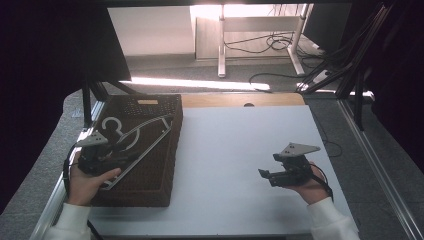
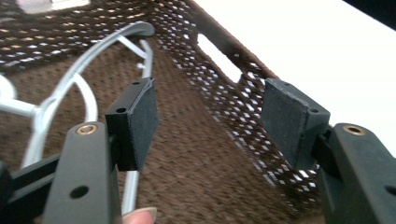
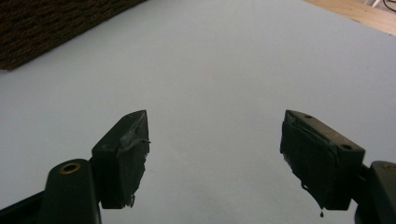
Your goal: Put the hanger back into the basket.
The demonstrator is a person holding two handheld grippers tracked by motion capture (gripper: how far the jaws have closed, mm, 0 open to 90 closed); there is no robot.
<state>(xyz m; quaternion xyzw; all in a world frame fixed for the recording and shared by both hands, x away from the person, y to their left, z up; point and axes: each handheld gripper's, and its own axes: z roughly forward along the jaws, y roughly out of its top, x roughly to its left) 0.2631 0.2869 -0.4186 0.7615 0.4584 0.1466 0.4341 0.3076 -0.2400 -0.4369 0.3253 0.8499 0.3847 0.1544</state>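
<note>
Landmark: dark brown perforated rectangular basket (image 1: 150, 165) sitting at the left end of the white tabletop (image 1: 240, 150). Inside the basket lies a white wire frame, curved bars with a ring-shaped hook end (image 1: 135, 135), resting on the basket floor and running from the near-left corner toward the far-right corner.

Left gripper (image 1: 107, 150) in the person's left hand (image 1: 87, 182) is over the basket's near-left part, above the wire frame. In the left gripper view its jaws stand wide apart, nothing between the pads (image 2: 140, 121); the frame (image 2: 70, 88) passes beside and under the left-hand pad, contact cannot be told. The basket's mesh wall with a handle slot (image 2: 219, 60) sits behind the other pad. A fingertip shows at the bottom edge.

Right gripper (image 1: 282, 172) in the right hand (image 1: 310, 187) is well to the right of the basket, over bare tabletop, grey triangular plate on top. In the right gripper view its jaws are wide open, empty; pads (image 3: 128, 154) look worn and ragged. The basket's corner (image 3: 46, 28) shows at upper left, well apart from the jaws. A strip of wooden edge (image 3: 359, 11) shows beyond the white surface.
</note>
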